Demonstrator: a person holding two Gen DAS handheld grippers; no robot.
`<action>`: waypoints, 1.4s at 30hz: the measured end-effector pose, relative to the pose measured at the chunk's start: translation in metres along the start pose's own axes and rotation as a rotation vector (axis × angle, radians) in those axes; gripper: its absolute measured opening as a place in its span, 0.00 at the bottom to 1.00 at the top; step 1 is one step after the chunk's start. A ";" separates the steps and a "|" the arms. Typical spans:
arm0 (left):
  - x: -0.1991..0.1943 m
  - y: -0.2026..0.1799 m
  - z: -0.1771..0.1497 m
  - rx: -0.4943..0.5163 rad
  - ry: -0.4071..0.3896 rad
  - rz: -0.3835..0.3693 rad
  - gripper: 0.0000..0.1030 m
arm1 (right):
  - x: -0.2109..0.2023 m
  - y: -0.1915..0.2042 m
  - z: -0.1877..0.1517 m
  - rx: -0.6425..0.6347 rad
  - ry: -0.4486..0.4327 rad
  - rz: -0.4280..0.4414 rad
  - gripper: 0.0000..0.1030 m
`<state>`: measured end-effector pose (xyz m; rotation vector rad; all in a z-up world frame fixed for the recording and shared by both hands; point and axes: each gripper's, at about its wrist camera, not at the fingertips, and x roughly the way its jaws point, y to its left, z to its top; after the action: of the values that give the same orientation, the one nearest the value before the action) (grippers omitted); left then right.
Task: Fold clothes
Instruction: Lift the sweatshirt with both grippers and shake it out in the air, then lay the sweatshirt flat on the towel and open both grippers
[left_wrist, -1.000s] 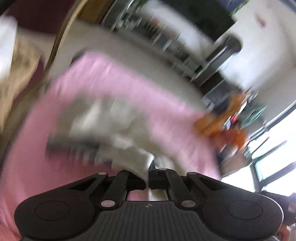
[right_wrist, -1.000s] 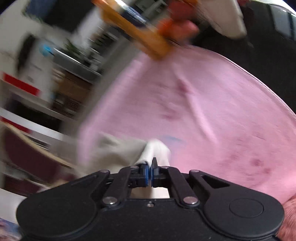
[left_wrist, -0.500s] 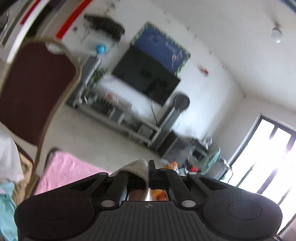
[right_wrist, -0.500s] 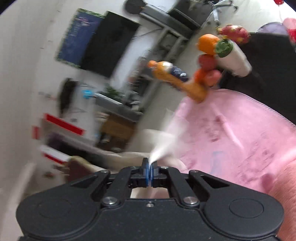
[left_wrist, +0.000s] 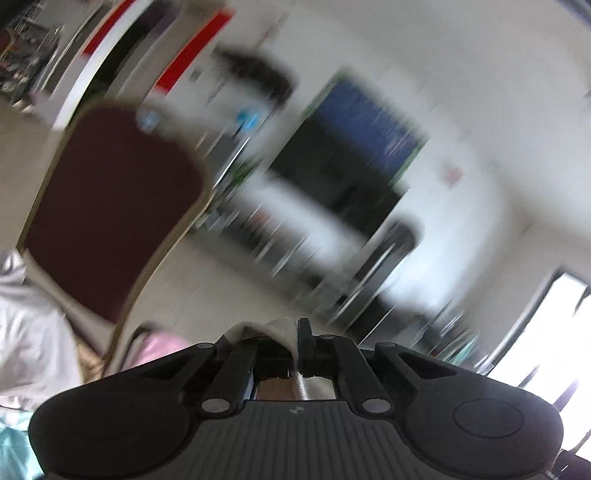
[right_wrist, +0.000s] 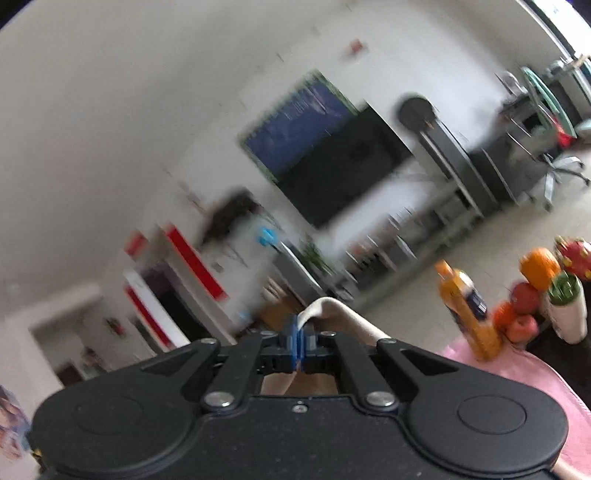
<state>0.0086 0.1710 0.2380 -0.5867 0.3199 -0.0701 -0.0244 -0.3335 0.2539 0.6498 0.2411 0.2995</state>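
Note:
A cream-coloured garment (left_wrist: 280, 330) is pinched at its edge by my left gripper (left_wrist: 297, 332), which is shut on the cloth and raised, pointing out into the room. My right gripper (right_wrist: 298, 326) is likewise shut on another edge of the same cream garment (right_wrist: 332, 308), whose fold arcs away to the right of the blue pads. Most of the garment hangs below both cameras and is hidden. A strip of the pink table cover (right_wrist: 524, 373) shows at the lower right of the right wrist view, and a small patch of pink cover (left_wrist: 159, 345) in the left wrist view.
A dark red chair (left_wrist: 110, 210) with a gold frame stands at left, with white and teal clothes (left_wrist: 26, 339) piled beside it. An orange juice bottle (right_wrist: 469, 310), fruit (right_wrist: 539, 267) and a white cup (right_wrist: 567, 314) sit at the table's far right. A television (right_wrist: 343, 166) hangs on the wall.
Both grippers rose from just above the pink cover, lifting the cream garment; the views now look level into the room instead of down at the table. Both stayed shut on the cloth.

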 end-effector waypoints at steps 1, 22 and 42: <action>0.026 0.004 0.005 -0.015 0.020 0.028 0.00 | 0.030 -0.003 0.000 -0.012 0.034 -0.048 0.02; 0.179 0.093 -0.111 0.132 0.217 0.287 0.01 | 0.162 -0.147 -0.174 0.065 0.381 -0.265 0.02; 0.187 0.136 -0.224 0.179 0.534 0.553 0.42 | 0.170 -0.185 -0.269 0.034 0.741 -0.421 0.53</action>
<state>0.1120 0.1355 -0.0650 -0.2772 0.9741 0.2811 0.0863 -0.2648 -0.0900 0.4826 1.0790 0.1173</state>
